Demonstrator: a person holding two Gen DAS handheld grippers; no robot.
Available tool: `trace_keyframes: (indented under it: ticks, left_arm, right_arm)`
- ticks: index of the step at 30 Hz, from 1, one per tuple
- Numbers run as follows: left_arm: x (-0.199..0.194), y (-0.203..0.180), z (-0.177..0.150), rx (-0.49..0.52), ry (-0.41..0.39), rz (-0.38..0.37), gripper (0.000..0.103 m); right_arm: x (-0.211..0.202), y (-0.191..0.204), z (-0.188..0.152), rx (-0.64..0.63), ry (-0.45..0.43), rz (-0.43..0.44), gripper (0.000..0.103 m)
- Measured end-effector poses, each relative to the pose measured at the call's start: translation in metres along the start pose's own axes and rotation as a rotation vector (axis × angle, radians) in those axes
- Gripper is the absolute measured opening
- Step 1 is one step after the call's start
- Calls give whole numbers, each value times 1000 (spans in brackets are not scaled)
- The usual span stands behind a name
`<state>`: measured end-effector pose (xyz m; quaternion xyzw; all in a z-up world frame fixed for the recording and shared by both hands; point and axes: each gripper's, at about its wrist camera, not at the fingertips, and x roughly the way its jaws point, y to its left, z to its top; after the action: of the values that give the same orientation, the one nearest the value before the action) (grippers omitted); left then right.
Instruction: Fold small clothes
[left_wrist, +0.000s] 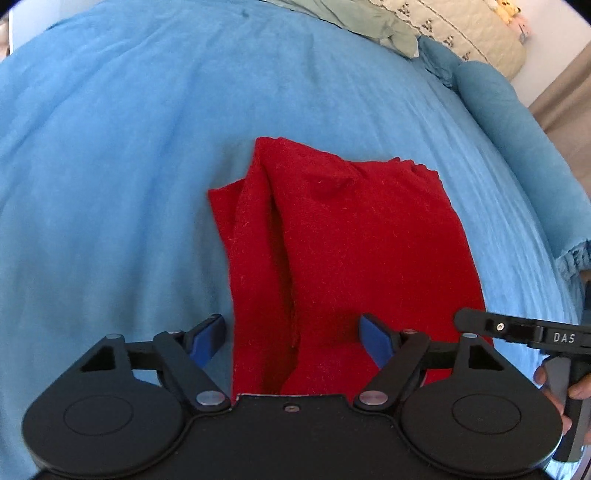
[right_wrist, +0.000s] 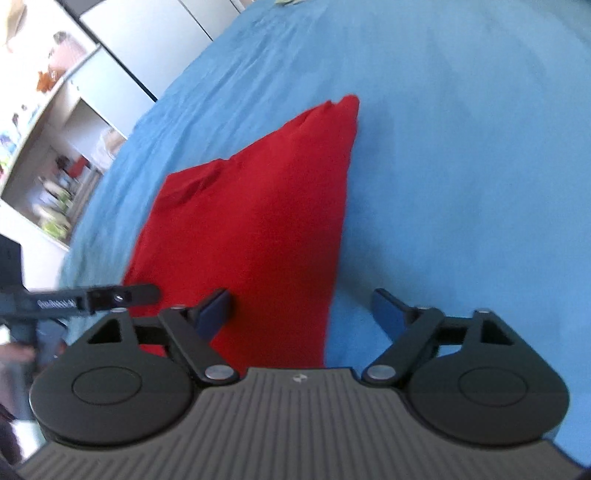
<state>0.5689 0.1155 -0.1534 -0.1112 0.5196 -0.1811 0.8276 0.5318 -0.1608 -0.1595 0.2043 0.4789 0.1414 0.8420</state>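
A red garment (left_wrist: 343, 251) lies folded on a blue bedspread (left_wrist: 110, 166), with a long crease running down its left part in the left wrist view and a narrower layer sticking out on that side. Its far edge is uneven and slightly bunched.

The left hand-held gripper (left_wrist: 295, 338) hangs over the near end of the garment with its jaws wide apart. One blue pad (left_wrist: 208, 338) sits over the bedspread just left of the cloth, the other over the red fabric; neither pinches anything.

The right hand-held gripper (right_wrist: 306, 314) is also spread wide and holds nothing. Its left pad (right_wrist: 214, 310) is over the garment's near right part and its right pad is over bare bedspread, so the cloth's right edge runs between the two.

Each gripper shows in the other's view, just beside it. A person's fingers (left_wrist: 554, 384) wrap the right gripper's handle.

At the head of the bed lie a pale green pillow (left_wrist: 369, 22) and a cream patterned pillow (left_wrist: 461, 26). A white shelf unit (right_wrist: 48, 122) stands beside the bed.
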Motion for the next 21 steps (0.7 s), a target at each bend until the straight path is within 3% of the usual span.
trace_keyframes:
  ticks: [4,5,7,9,11,15,21]
  left_arm:
    - [4,-6,-1,10,1,12,79]
    - [6,-9,0,22,6,9,67]
    - [5,-16,2,45,14,19,56]
    - [2,-23,2,62,6,36,39]
    - [-4,-27,1,64,-3,50,33]
    - [-22,-38,-5,91,-32,73,29]
    - [-69,-81,-20,168,-90,39,29]
  right_arm:
    - [14,-11,1,108,26,59,89]
    - [16,-12,2,130,25,65,89]
    - [17,-10,4,148,25,67,75]
    - [22,-2,9,109,42,55,55]
    - [19,10,10,48,38,25,49]
    - [8,30,11,-27,0,-11,41]
    - [-36,48,6,-59,-95,-1,39]
